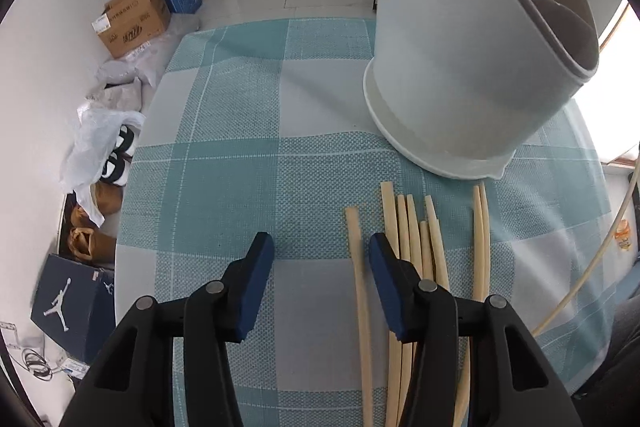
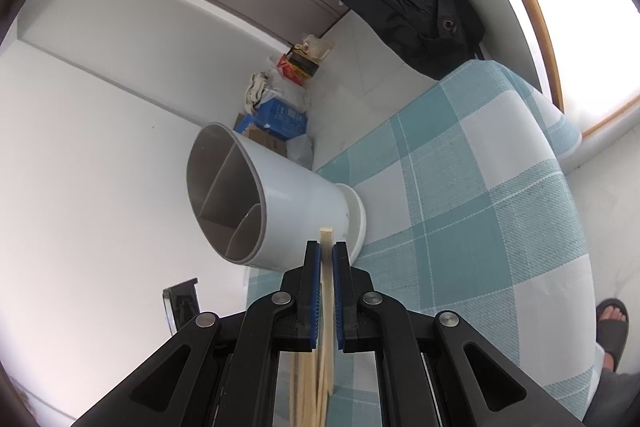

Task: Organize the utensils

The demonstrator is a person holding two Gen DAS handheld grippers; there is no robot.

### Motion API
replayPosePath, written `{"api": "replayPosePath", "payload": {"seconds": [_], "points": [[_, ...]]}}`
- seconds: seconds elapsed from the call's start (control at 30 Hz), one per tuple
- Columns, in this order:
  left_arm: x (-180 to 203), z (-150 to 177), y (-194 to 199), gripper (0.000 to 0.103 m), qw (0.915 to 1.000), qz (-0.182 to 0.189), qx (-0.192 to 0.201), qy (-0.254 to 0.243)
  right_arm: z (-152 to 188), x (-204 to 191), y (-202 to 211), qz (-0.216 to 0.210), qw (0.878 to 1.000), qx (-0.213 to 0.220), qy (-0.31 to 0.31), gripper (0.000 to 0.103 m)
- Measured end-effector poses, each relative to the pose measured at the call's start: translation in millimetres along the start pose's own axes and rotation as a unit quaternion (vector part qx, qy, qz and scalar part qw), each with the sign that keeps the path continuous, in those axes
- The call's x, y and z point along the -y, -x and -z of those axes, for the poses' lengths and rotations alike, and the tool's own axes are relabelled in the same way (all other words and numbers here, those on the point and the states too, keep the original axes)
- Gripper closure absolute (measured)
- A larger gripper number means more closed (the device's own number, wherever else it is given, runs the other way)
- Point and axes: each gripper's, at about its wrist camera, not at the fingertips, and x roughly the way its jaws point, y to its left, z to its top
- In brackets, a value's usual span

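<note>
left tool (image 1: 320,247): angled steeply down over the worktop (image 1: 240,167), blue pads parted about halfway with only checked cloth between them; nothing gripped.
left tool, position: its right pad hangs above the near edge of a loose row of pale chopsticks (image 1: 416,239); whether it touches them cannot be told.
right tool (image 2: 327,251): tilted moderately downward, jaws drawn narrow and clamped on a single chopstick (image 2: 326,259).
held chopstick: runs lengthwise between the blue pads, its squared end poking just past the fingertips toward the holder's base.
utensil holder (image 1: 460,47): tall white tub on a flared white foot, standing on the worktop just beyond the chopstick tips.
holder interior: grey, split by partitions into compartments; the parts of the compartments in view hold nothing, the bottoms partly hidden.
chopsticks on cloth: lying flat, roughly parallel, tips pointing toward the holder; one lies slightly apart on the left, a pair apart on the right.
under the right tool: more pale sticks, blurred, showing below the pads in the right wrist view.
worktop cover: teal and white checked cloth.
person: a foot in a dark slide sandal (image 2: 612,323) on the floor beside the worktop.
floor beyond: cardboard boxes (image 1: 134,19) and bags against a white wall.
</note>
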Motion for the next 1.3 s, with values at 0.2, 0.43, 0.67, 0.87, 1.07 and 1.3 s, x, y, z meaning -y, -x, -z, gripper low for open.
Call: {"api": "replayPosePath", "payload": {"seconds": [0.2,0.43,0.67,0.87,1.07,1.3], "points": [[5.9,-4.2,0.9,0.077,0.9999,0.011,0.000,-0.001,-0.3,-5.0,-0.7,0.002,1.000,0.004,0.010,0.098],[16.9,-5.4,3.2,0.101,0.9995,0.018,0.011,-0.025,1.5,-9.9,2.0,0.008,1.000,0.010,0.027,0.098],[-2.3,-4.4,41.7,0.101,0.9934,0.064,0.088,0.037,9.5,-32.9,11.6,0.011,0.995,0.038,0.090,0.098],[-18.1,8.7,93.2,0.101,0.9750,0.079,0.191,0.081,26.6,-60.8,22.0,0.011,0.984,0.062,0.164,0.098],[-16.2,14.1,127.5,0.101,0.9605,0.079,0.255,0.079,39.0,-76.6,26.3,0.018,0.977,0.078,0.198,0.098],[-18.2,10.0,132.4,0.101,0.9599,0.087,0.260,0.061,45.9,-89.1,31.2,0.022,0.972,0.089,0.219,0.098]]}}
